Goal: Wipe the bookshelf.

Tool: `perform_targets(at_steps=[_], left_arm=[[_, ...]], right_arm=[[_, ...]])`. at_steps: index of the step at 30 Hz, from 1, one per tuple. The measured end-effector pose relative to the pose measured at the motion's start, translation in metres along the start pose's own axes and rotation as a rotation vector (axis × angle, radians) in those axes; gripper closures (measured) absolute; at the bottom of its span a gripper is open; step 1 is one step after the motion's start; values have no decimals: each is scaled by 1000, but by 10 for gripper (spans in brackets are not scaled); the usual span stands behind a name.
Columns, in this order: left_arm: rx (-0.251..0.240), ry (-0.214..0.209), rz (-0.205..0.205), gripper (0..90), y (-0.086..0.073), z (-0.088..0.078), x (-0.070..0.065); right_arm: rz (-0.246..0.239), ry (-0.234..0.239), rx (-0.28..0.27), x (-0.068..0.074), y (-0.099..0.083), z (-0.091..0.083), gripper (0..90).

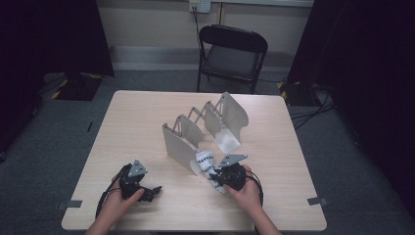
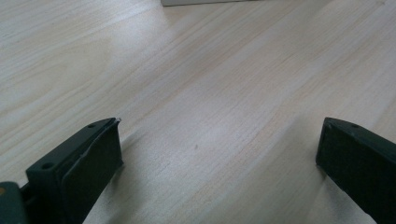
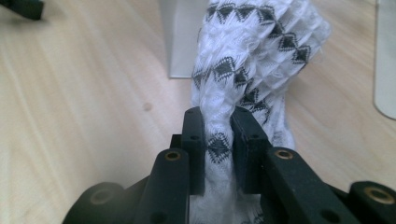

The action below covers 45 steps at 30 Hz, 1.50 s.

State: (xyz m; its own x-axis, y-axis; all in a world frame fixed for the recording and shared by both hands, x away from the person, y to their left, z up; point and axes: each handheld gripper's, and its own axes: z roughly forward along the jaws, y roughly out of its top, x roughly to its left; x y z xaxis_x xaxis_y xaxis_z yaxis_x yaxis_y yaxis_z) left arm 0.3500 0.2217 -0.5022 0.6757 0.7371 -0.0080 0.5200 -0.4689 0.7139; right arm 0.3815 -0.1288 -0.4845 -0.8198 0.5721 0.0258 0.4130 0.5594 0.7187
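Observation:
A white knitted sock with black triangle patterns (image 3: 243, 56) is pinched between the jaws of my right gripper (image 3: 218, 122), which is shut on it. From above, that sock (image 1: 205, 163) hangs bunched just in front of the nearest panel of a grey folding rack (image 1: 182, 149), with the right gripper (image 1: 221, 175) behind it near the table's front. My left gripper (image 1: 155, 190) rests low on the table at the front left; its jaws stand wide apart (image 2: 219, 149) with only bare wood between them.
The rack's further panels (image 1: 230, 117) zigzag back across the middle of the light wooden table (image 1: 132, 127). A black folding chair (image 1: 232, 51) stands beyond the far edge. Dark curtains flank the room, and cables lie on the floor at right.

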Motion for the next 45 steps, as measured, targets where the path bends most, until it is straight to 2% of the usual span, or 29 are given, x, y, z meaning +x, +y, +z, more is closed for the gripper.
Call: perform_targets(at_steps=[4,12,17,20,23,25,28,32,33,34,39,41,45], left_arm=[[0,0,0,0,0,0,0],[0,0,-1,0,0,0,0],[0,0,-1,0,0,0,0],[0,0,-1,0,0,0,0],[0,0,-1,0,0,0,0],[0,0,0,0,0,0,0],[0,0,-1,0,0,0,0],[0,0,0,0,0,0,0],[0,0,0,0,0,0,0],[0,0,0,0,0,0,0],[0,0,0,0,0,0,0],[0,0,0,0,0,0,0],[0,3,0,0,0,0,0]], right_arm=[[-10,6,-5,2,-1,0,754],[-12,18,16,-1,12,11,740],[4,29,-8,0,21,24,683],[23,34,-16,0,24,27,609],[37,15,-31,1,23,21,533],[47,-24,-47,1,20,12,474],[107,-39,-86,-2,14,-2,432],[173,-43,-115,-5,3,-15,448],[162,-53,-113,-4,-2,-14,486],[159,-36,-112,-4,-6,-14,524],[171,-51,-103,-2,-7,-10,575],[157,-36,-94,-1,-6,-6,582],[132,-54,-60,5,-3,4,607]])
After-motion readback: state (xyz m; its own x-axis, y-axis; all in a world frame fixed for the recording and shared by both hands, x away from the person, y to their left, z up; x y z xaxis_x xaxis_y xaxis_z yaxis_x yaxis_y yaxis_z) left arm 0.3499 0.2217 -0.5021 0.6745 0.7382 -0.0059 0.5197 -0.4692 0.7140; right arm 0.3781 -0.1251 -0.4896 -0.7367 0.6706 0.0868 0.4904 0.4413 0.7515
